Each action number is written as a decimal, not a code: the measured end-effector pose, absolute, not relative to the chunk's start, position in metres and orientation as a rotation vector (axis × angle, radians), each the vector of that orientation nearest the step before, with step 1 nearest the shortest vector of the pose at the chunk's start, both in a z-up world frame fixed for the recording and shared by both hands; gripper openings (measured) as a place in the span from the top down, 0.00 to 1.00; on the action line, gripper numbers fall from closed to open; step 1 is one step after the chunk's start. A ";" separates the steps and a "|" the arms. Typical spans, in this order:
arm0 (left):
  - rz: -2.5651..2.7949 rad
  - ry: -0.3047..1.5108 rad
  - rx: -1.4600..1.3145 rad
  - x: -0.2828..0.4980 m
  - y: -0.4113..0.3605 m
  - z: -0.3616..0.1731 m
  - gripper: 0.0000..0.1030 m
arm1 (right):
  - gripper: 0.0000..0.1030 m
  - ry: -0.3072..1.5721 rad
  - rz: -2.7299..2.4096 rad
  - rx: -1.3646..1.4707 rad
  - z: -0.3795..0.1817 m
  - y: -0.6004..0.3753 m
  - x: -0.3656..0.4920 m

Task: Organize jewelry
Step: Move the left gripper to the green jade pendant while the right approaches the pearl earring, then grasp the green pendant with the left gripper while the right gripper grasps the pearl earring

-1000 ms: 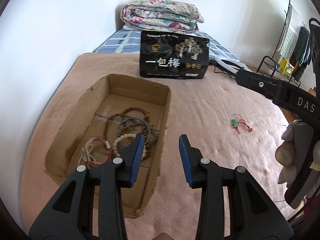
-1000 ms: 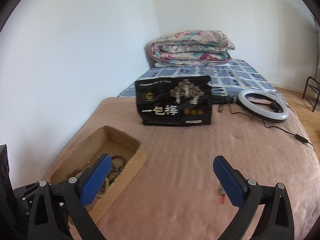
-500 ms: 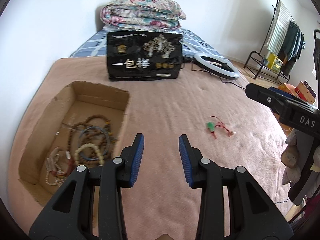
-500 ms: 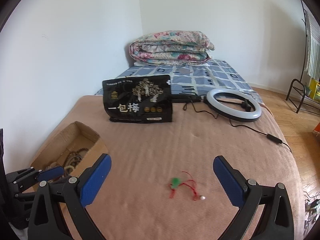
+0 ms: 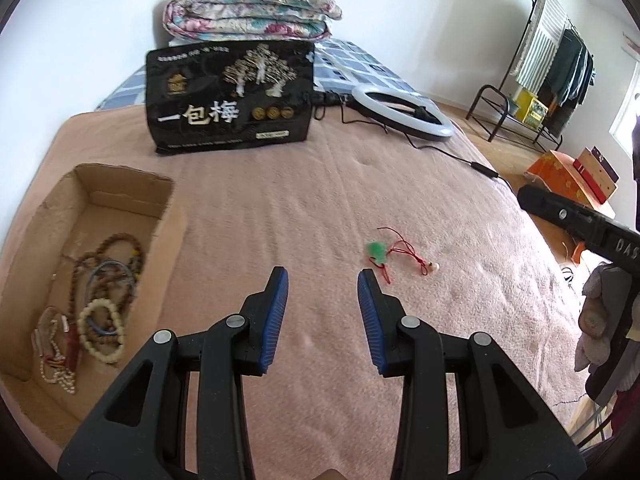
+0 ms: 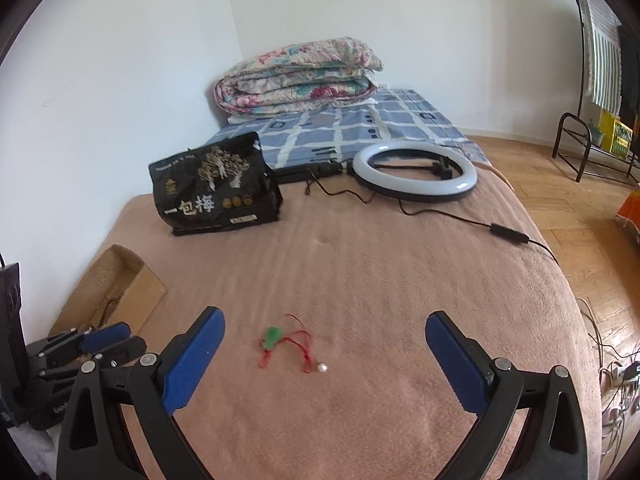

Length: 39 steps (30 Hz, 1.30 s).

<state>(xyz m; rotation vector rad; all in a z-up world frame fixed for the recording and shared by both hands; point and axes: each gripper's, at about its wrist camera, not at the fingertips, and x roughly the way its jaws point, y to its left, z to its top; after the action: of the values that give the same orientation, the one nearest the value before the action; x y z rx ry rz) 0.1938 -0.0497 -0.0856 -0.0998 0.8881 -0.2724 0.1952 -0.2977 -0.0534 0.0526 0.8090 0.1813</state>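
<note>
I have both grippers empty, left gripper (image 5: 322, 276) narrowly parted, right gripper (image 6: 324, 322) spread wide; the red-corded green pendant (image 6: 290, 344) lies on the bed's pink blanket (image 6: 360, 272), beaded bracelets (image 5: 100, 304) inside the cardboard box (image 5: 128, 184).

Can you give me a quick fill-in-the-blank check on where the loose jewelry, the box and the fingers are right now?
1. The bracelets lie inside the ____ box.
2. The red-corded charm on the pink blanket has a ____ pendant and a white bead.
3. The right gripper is ____, nothing between its fingers.
4. The white ring light lies beside the ____ snack bag.

Missing words: cardboard; green; open; black
</note>
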 end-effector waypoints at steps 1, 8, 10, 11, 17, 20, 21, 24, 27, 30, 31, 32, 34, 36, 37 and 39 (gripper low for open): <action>-0.278 0.893 -0.100 0.196 -0.053 -0.088 0.65 | 0.05 0.825 0.197 0.048 -0.059 -0.301 0.197; -0.308 0.930 -0.113 0.211 -0.067 -0.104 0.65 | 0.25 0.951 0.309 -0.003 -0.097 -0.310 0.204; -0.320 0.948 -0.129 0.215 -0.071 -0.110 0.65 | 0.27 0.970 0.344 -0.006 -0.106 -0.310 0.205; -0.325 0.959 -0.138 0.218 -0.074 -0.113 0.65 | 0.29 0.977 0.359 -0.005 -0.109 -0.310 0.205; -0.341 0.991 -0.115 0.229 -0.092 -0.130 0.65 | 0.49 1.035 0.435 -0.036 -0.133 -0.301 0.212; -0.350 1.007 -0.122 0.234 -0.098 -0.138 0.65 | 0.57 1.053 0.448 -0.063 -0.142 -0.297 0.215; -0.350 1.010 -0.120 0.236 -0.101 -0.140 0.65 | 0.58 1.056 0.450 -0.070 -0.144 -0.297 0.215; -0.365 1.026 -0.130 0.241 -0.106 -0.148 0.65 | 0.62 1.059 0.456 -0.081 -0.148 -0.297 0.217; -0.371 1.035 -0.139 0.246 -0.114 -0.152 0.65 | 0.64 1.055 0.472 -0.088 -0.149 -0.298 0.216; -0.370 1.035 -0.115 0.249 -0.123 -0.156 0.65 | 0.65 1.054 0.486 -0.111 -0.151 -0.295 0.215; -0.364 1.037 -0.102 0.250 -0.124 -0.158 0.65 | 0.66 1.054 0.490 -0.115 -0.152 -0.294 0.215; -0.361 1.040 -0.097 0.251 -0.125 -0.160 0.65 | 0.67 1.052 0.493 -0.121 -0.152 -0.293 0.215; -0.347 1.049 -0.084 0.254 -0.126 -0.165 0.65 | 0.68 1.051 0.498 -0.136 -0.153 -0.291 0.215; -0.342 1.052 -0.083 0.256 -0.125 -0.168 0.65 | 0.69 1.048 0.498 -0.149 -0.155 -0.289 0.215; -0.342 1.052 -0.085 0.258 -0.125 -0.169 0.65 | 0.69 1.046 0.498 -0.154 -0.155 -0.288 0.216; -0.343 1.049 -0.100 0.261 -0.124 -0.170 0.65 | 0.71 1.044 0.499 -0.162 -0.157 -0.287 0.217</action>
<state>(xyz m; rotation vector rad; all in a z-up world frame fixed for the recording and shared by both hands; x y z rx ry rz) 0.2606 -0.1237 -0.1699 -0.0999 1.0489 -0.3426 0.2172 -0.2865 -0.1566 -0.1617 1.0440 0.4988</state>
